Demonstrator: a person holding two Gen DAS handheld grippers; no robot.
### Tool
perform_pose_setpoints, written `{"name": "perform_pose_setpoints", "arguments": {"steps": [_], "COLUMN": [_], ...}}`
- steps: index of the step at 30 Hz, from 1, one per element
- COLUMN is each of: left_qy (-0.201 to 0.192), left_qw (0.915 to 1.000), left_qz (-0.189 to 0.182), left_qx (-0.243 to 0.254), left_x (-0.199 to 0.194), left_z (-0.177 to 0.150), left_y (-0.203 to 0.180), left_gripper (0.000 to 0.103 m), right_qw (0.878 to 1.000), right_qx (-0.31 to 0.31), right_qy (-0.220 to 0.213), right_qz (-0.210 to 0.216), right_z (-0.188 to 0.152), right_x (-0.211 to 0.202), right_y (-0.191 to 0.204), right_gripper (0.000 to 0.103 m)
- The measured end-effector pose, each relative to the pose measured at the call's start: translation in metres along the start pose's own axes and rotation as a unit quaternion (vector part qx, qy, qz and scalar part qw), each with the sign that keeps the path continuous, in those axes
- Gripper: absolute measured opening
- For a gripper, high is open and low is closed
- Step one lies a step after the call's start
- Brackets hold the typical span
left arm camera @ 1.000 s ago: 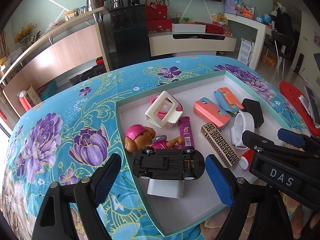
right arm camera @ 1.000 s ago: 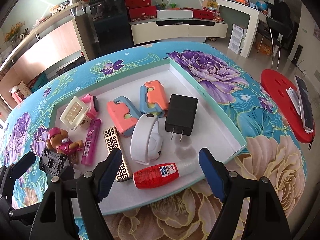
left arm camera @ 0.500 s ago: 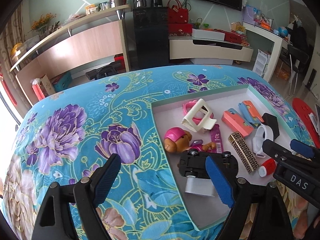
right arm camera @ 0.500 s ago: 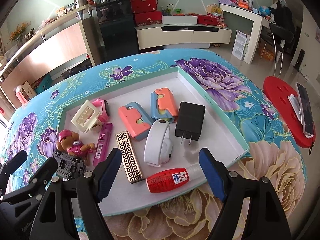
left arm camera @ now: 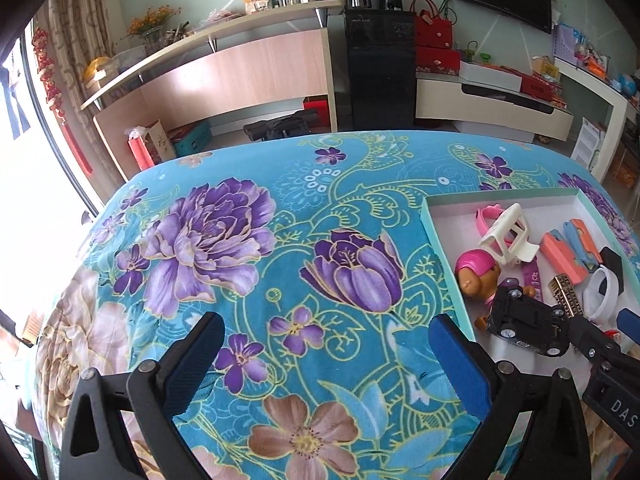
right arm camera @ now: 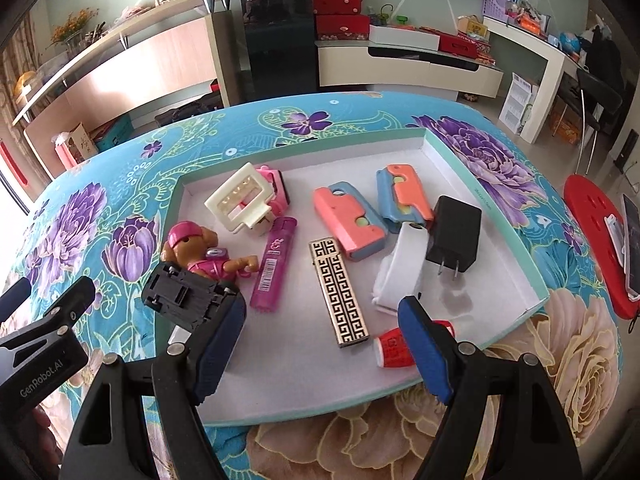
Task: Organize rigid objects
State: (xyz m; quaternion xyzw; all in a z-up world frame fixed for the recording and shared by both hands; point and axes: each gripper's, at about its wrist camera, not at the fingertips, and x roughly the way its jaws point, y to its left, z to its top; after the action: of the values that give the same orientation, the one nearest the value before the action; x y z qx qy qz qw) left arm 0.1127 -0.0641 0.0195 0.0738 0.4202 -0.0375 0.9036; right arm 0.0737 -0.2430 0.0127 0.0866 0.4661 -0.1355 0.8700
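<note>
A shallow white tray (right arm camera: 288, 360) with a teal rim holds the rigid things. In it lie an upturned black toy car (right arm camera: 188, 296), a pup figure in a pink cap (right arm camera: 196, 246), a cream clip (right arm camera: 240, 200), a pink stick (right arm camera: 276, 264), a gold patterned bar (right arm camera: 339, 292), two coral-and-blue pieces (right arm camera: 348, 220), a black plug (right arm camera: 456, 236), a white band (right arm camera: 400, 268) and a red tube (right arm camera: 394, 346). My right gripper (right arm camera: 320, 340) hangs open above the tray's near part, holding nothing. My left gripper (left arm camera: 326, 356) is over bare cloth left of the tray (left arm camera: 444, 264), jaws opening and empty.
The flowered blue cloth (left arm camera: 240, 240) covers the whole table and drops off at the rounded far edge. A red stool (right arm camera: 596, 232) with a phone on it stands to the right. Shelves, a black cabinet and a desk line the far wall.
My left gripper has swung left off the tray, away from the toy car that lay between its fingers, and its jaws stand wider. My right gripper has edged further over the tray.
</note>
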Motion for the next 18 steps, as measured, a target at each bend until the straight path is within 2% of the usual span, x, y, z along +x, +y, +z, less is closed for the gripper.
{"name": "perform_pose_setpoints", "arguments": {"steps": [10,18], "left_qy": [0.021,0.026], "left_qw": [0.9995,0.999], "left_qz": [0.011,-0.007], "left_qx": [-0.023,-0.035], "left_x": [-0.002,-0.012], "left_z": [-0.022,-0.036], "left_y": [0.027,0.039], "left_gripper": [0.103,0.103], "right_qw": [1.0,0.999], "right_qx": [-0.022,-0.033], "right_qy": [0.011,0.022], "right_qz": [0.01,0.011], "right_z": [-0.009,-0.023], "right_x": [-0.001,-0.008], "right_y": [0.02,0.027], "right_gripper": [0.081,0.081]}}
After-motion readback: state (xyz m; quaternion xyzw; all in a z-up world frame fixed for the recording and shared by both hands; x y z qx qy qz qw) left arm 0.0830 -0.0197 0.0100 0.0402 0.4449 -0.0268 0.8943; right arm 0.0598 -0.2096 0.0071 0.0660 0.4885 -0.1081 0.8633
